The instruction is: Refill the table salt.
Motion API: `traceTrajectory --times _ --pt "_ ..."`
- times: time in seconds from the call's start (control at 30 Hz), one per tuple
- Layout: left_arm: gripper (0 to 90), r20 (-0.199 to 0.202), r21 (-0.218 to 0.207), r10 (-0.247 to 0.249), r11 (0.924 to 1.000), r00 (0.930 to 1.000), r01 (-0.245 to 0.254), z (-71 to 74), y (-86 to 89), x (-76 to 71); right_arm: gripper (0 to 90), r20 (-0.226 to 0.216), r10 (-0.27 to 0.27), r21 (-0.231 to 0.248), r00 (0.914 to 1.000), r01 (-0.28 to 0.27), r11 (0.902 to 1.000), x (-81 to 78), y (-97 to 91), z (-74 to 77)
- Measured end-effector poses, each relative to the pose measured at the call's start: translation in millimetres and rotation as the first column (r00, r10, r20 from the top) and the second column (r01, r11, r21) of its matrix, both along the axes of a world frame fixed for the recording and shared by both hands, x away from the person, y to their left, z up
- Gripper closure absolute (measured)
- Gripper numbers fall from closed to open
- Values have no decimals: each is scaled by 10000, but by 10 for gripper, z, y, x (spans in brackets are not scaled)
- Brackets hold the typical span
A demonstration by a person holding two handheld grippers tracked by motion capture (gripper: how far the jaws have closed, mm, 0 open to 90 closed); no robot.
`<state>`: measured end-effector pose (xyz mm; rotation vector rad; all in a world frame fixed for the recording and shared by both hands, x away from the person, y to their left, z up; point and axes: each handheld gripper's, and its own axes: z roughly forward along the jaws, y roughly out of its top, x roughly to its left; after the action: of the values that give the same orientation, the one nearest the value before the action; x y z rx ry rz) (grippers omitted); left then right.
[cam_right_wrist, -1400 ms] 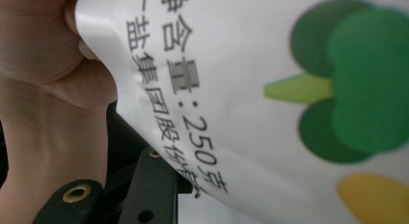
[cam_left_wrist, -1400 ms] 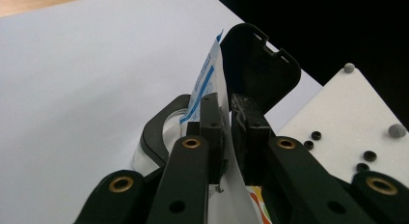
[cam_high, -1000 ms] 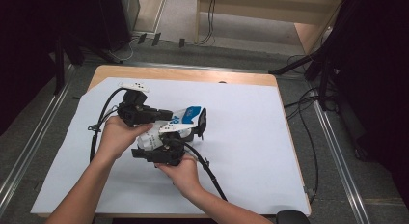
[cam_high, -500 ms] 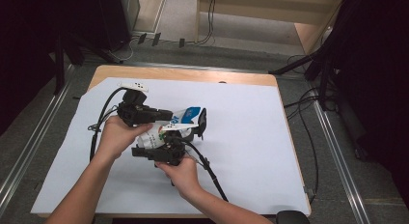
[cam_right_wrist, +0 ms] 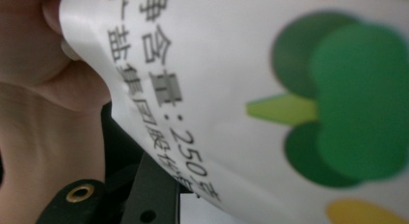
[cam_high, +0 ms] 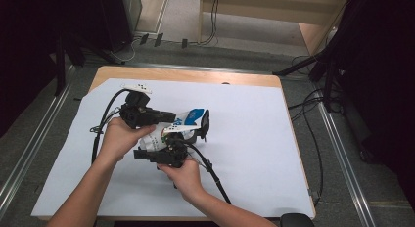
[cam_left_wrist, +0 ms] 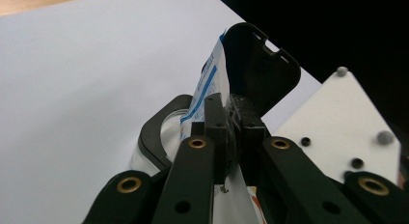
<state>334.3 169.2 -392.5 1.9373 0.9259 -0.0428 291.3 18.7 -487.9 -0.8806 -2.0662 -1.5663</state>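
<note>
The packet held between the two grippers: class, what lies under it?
Under the packet lies the white sheet that covers the table. The right gripper and both hands cover the spot right beneath it, so nothing more can be told there.

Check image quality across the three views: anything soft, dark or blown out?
High view: sharp, evenly lit on the white sheet, surroundings near black. Left gripper view: jaws clamped on the pouch are fairly crisp, upper right corner black, white plate bright. Right gripper view: pouch print too close, soft; green shapes blurred, digits still readable; hand out of focus.
</note>
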Motion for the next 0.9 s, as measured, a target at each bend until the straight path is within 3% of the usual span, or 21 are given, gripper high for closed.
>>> traceTrajectory --times 0.2,0.37,0.9 --pt "885 10 -14 7 10000 10000 -7 3 0 -2 625 945 138 -687 9954 -73 9976 -30 26 19" --pt "884 20 -15 -39 10000 10000 39 2 -2 -2 680 1251 106 -983 9921 18 9952 -32 27 20" --pt "840 0 -193 -81 9998 10000 81 0 10 7 710 -47 153 34 9999 -153 9999 -12 -7 30"
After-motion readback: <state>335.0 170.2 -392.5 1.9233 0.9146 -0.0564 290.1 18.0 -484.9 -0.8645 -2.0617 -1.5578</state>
